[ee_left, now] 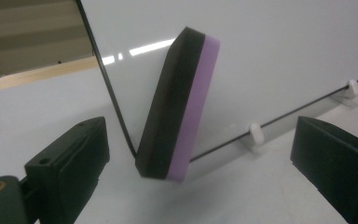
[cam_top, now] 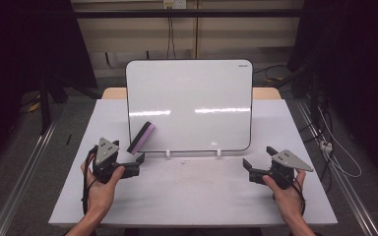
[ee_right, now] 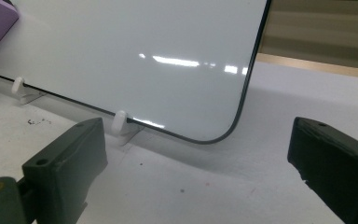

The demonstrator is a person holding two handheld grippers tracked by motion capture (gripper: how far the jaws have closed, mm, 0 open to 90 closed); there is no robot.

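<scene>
Altogether: one whiteboard [cam_top: 189, 103], one eraser [cam_top: 141, 137], two grippers.

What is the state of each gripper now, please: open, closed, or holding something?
Left gripper: open, holding nothing; the eraser leans on the whiteboard ahead of it.
Right gripper: open, holding nothing.

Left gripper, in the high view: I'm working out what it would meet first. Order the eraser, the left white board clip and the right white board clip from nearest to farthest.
From the left gripper:
1. Eraser, leaning against the whiteboard's lower left corner, just ahead.
2. Left white clip, under the board's bottom edge, to the right.
3. Right white clip, farther right along that edge.
</scene>
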